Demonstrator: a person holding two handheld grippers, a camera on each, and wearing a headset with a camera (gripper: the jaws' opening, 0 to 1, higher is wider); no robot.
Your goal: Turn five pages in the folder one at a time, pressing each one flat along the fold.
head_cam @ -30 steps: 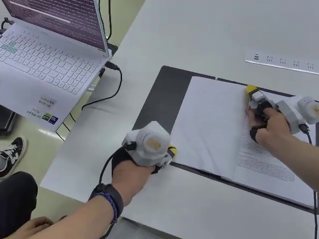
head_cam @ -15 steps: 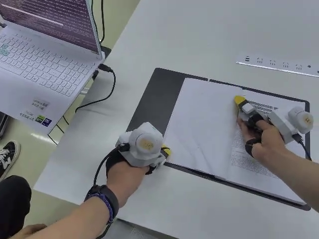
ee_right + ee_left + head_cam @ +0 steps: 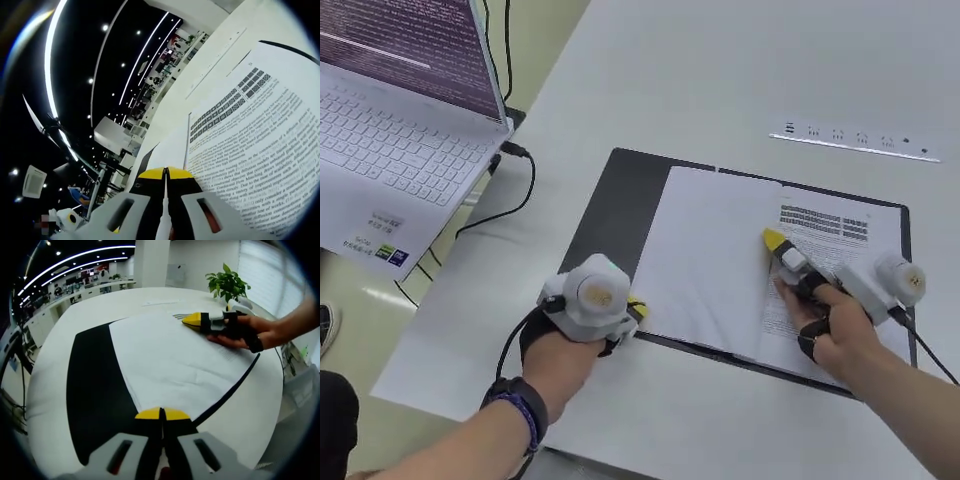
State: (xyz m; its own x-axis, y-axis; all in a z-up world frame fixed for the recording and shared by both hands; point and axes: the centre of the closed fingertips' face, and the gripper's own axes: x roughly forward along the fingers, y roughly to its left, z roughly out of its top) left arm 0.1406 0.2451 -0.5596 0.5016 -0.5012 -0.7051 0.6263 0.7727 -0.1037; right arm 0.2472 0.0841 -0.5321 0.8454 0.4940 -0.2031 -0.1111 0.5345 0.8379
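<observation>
Starting far left with the laptop, well apart from the work.

Moving in to the left gripper. Shut tight, with yellow tips together and nothing seen between them. Parked on the near edge of the folder, by the bottom corner of the blank page. Wrist low, hand wrapped over the body, pointing across the sheet.

Now the folder itself. Lying open and flat on the white table, with black cover at the left, blank sheet beside it, printed page to the right. Looks thin, light and floppy. Likely to slide, buckle or crease if pinched hard mid-sheet. Best taken lightly at a free outer edge or corner, then swept flat toward the fold.

On to the right gripper. Closed too, tips together, empty, nose down on the paper right at the fold, with printed lines just beside it. Forearm in from the lower right, hand low behind, angled up the spine. Reads as pressing along the crease.

Far right and back, power strip, well apart from the folder.
</observation>
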